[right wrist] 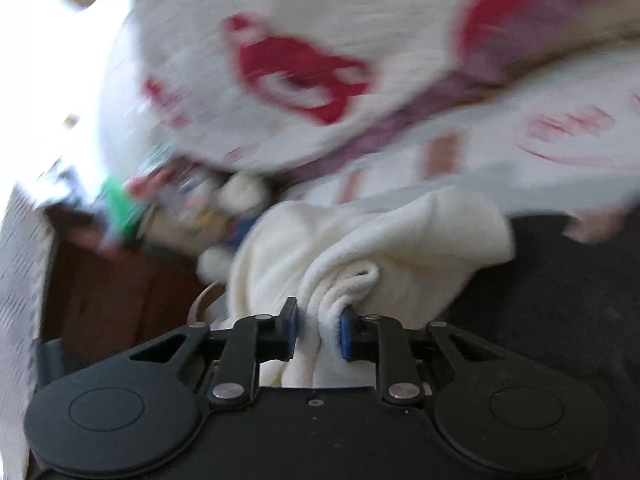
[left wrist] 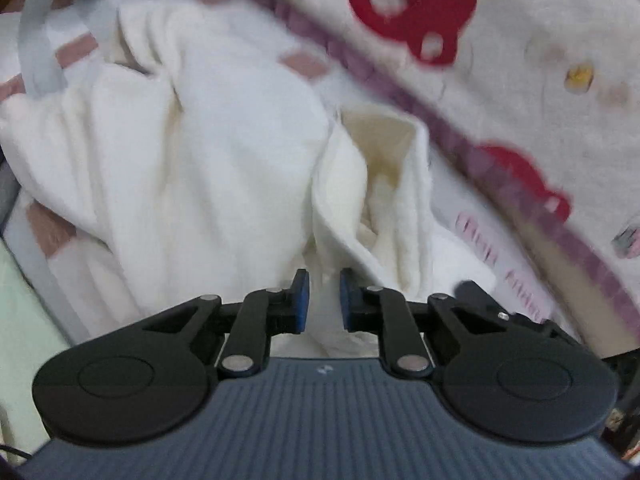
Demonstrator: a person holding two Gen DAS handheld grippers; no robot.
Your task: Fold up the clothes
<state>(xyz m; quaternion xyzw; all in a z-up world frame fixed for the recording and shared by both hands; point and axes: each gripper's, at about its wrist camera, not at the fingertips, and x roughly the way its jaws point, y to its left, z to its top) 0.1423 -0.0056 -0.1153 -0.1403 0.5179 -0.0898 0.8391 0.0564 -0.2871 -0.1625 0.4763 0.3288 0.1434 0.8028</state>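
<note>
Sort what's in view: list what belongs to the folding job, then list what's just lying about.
Job:
- cream garment, bunched
- left tongs, shut on it
- right tongs, shut on it

Lying about:
- red-bear blanket
- white plush toy
- green packet, blurred

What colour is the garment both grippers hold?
Cream-white fleece garment, plain, unpatterned; clearest in the left wrist view.

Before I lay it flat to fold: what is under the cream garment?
Under the cream garment lies a white sheet with pink and grey stripes. Whatever lies beneath its bunched middle is covered.
</note>
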